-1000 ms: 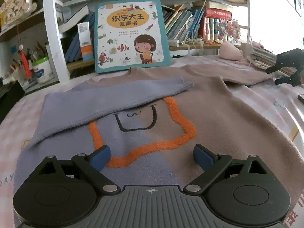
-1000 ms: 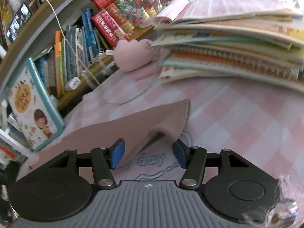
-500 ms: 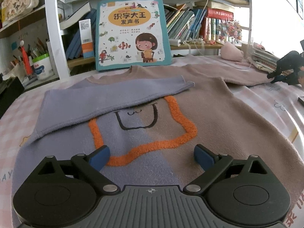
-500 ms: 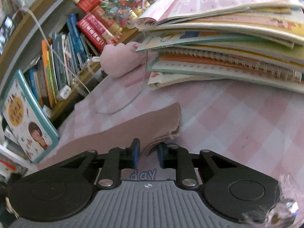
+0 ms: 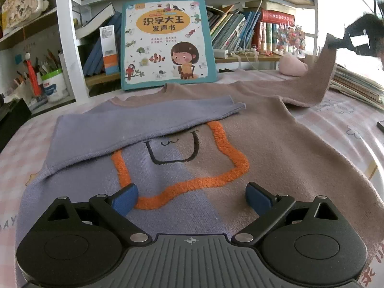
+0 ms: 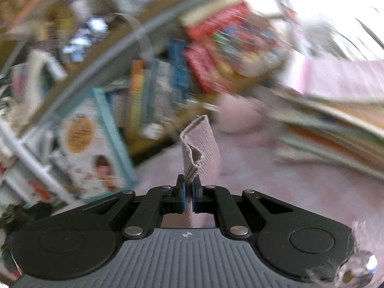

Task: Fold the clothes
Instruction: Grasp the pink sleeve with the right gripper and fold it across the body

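Note:
A sweater, half purple and half tan with an orange looped outline, lies flat on the table. Its purple sleeve is folded across the chest. My left gripper is open and hovers over the sweater's lower hem. My right gripper is shut on the cuff of the tan sleeve. In the left wrist view the tan sleeve hangs lifted at the far right under the right gripper. The right wrist view is motion-blurred.
A children's picture book leans upright against the bookshelf behind the sweater. A pink plush sits at the back right. A stack of books lies at the right edge. A pen cup stands at the left. The tablecloth is pink-checked.
My right gripper closed on the tan sleeve cuff and has lifted it off the table, swinging fast. The left gripper has stayed open over the hem.

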Tool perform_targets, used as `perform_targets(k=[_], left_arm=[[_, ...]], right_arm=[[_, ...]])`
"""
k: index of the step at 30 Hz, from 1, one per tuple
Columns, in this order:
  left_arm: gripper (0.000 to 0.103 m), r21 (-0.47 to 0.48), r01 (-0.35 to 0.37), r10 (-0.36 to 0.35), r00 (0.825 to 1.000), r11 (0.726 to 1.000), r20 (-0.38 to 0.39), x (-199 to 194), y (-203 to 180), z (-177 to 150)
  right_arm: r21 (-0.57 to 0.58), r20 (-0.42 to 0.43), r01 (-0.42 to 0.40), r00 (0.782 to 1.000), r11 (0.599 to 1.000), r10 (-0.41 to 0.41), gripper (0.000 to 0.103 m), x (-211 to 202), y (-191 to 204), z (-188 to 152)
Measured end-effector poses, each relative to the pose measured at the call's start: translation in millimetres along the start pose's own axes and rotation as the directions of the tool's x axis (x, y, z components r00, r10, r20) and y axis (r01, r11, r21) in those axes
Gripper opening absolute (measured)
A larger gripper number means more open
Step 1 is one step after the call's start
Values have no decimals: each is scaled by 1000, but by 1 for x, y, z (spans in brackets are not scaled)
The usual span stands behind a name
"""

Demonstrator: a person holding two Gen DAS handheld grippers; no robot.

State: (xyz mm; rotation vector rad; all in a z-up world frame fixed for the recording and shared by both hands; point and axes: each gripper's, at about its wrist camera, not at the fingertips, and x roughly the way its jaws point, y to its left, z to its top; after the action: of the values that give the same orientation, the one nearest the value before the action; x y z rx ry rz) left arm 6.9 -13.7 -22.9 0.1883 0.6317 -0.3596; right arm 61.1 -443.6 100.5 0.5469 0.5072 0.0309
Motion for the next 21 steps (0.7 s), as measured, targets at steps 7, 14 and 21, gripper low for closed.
perform_targets(k=[7,14,21], left_arm=[[98,0,-1,1,1000,1000,1,0,0,-1],[99,8,-11,11,1000,1000,4,-2,-2,-1],[100,18,-23,23,1000,1000,8,-2,-4,-1]], right_arm=[[-172,-42,-172,985,970,167,6,14,104,7],[-289,-143,-314,948,905,283,6,50,203,-12],[-354,-281,-449,888,820,365,6,90,288,-49]])
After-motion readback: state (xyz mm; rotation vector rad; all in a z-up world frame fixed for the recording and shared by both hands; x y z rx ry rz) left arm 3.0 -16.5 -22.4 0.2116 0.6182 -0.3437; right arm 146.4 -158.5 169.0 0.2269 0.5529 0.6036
